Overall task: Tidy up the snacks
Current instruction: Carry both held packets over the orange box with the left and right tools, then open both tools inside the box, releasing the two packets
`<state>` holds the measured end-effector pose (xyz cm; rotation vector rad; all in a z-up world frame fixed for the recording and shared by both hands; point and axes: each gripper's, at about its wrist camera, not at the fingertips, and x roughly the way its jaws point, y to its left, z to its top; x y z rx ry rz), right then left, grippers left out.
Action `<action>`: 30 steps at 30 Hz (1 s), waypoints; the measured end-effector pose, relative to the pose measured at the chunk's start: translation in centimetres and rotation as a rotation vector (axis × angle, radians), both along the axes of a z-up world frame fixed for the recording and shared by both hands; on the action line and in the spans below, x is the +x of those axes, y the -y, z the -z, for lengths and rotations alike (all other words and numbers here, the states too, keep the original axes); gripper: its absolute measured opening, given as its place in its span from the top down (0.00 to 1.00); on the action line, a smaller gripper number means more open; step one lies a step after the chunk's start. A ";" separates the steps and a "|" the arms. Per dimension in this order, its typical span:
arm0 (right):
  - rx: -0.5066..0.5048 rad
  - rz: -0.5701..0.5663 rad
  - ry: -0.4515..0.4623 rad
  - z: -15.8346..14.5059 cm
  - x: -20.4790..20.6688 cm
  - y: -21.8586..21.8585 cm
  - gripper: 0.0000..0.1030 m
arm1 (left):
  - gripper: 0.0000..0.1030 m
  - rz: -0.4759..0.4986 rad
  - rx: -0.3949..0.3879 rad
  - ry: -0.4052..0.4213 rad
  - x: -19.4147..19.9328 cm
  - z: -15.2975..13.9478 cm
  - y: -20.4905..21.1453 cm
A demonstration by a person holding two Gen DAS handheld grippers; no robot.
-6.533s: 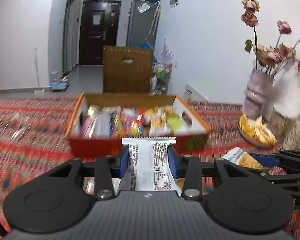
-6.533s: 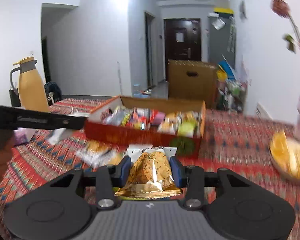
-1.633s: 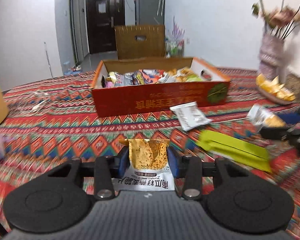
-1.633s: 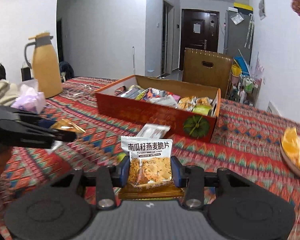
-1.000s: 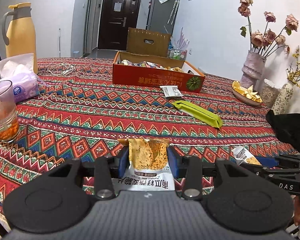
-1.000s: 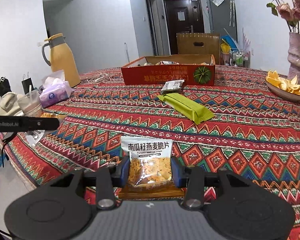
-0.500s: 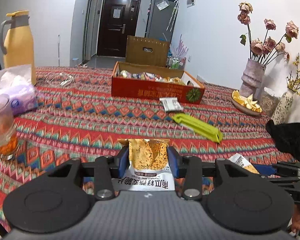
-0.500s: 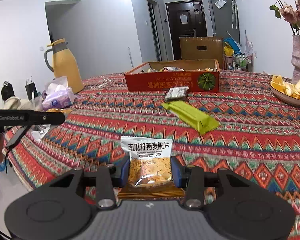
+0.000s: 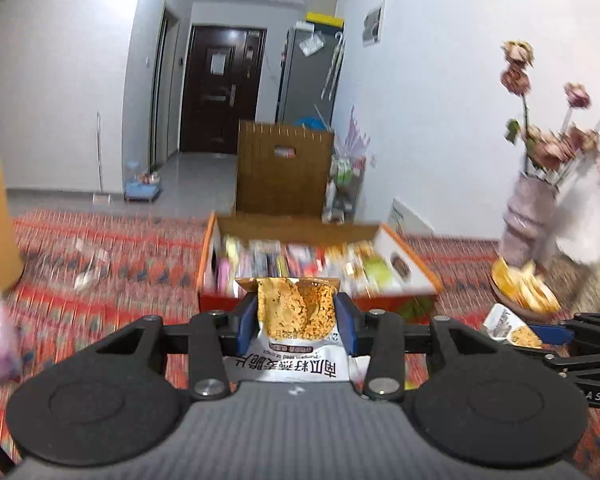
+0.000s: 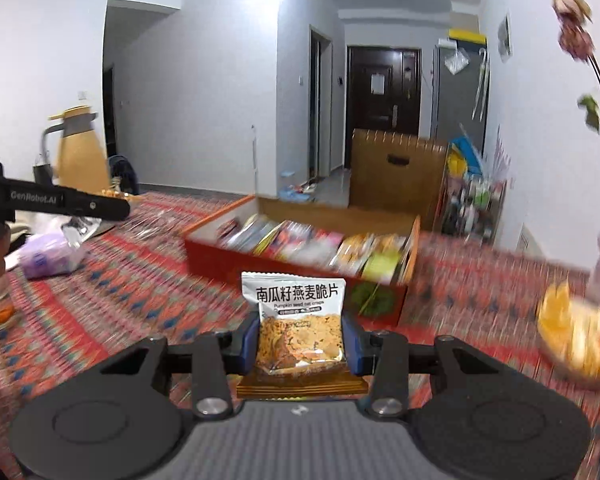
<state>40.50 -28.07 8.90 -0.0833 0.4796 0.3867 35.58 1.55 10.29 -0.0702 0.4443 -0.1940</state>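
Note:
My left gripper (image 9: 296,316) is shut on an oat crisp packet (image 9: 294,312), held upside down, just in front of the red snack box (image 9: 404,276) full of packets. My right gripper (image 10: 298,342) is shut on a second oat crisp packet (image 10: 294,312), upright, a little short of the same box (image 10: 228,258). The right gripper and its packet (image 9: 510,330) also show at the right of the left wrist view. The left gripper's arm (image 10: 60,200) shows at the left of the right wrist view.
A patterned red tablecloth (image 10: 100,300) covers the table. A vase of dried roses (image 9: 528,216) and a dish of orange slices (image 9: 520,284) stand right of the box. A yellow thermos (image 10: 78,148) and a tissue pack (image 10: 50,258) stand left. A wooden crate (image 9: 284,172) stands behind.
Both grippers, each still holding its packet, have moved from far back over the table to close in front of the snack box.

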 end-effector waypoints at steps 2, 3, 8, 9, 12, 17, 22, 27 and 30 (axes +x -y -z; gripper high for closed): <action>-0.003 -0.009 0.014 -0.5 3.3 0.2 0.60 | 0.59 -0.009 -0.007 0.013 3.2 -0.4 0.1; -0.003 -0.015 0.016 -0.7 5.0 0.2 0.60 | 0.59 -0.002 -0.021 0.013 5.1 -0.5 0.2; -0.023 -0.019 0.010 -0.6 15.2 -0.5 0.60 | 0.59 -0.034 0.002 -0.023 14.9 0.3 1.4; -0.013 -0.021 -0.005 -0.4 17.3 -0.7 0.60 | 0.59 -0.030 0.006 -0.049 17.1 0.8 1.8; 0.085 -0.022 -0.116 0.7 24.2 -1.1 0.60 | 0.59 -0.025 0.009 -0.113 23.3 2.2 2.4; 0.160 0.037 -0.317 4.1 33.9 -2.5 0.60 | 0.59 -0.030 0.019 -0.240 31.5 5.6 3.4; 0.162 0.108 -0.433 6.9 38.3 -3.7 0.57 | 0.53 -0.016 0.039 -0.314 35.1 8.0 4.1; 0.239 0.128 -0.467 7.5 39.0 -3.6 0.48 | 0.35 -0.018 0.015 -0.307 34.8 8.1 4.1; 0.219 0.117 -0.450 6.7 38.1 -3.7 0.48 | 0.34 -0.013 0.016 -0.293 34.1 7.1 3.8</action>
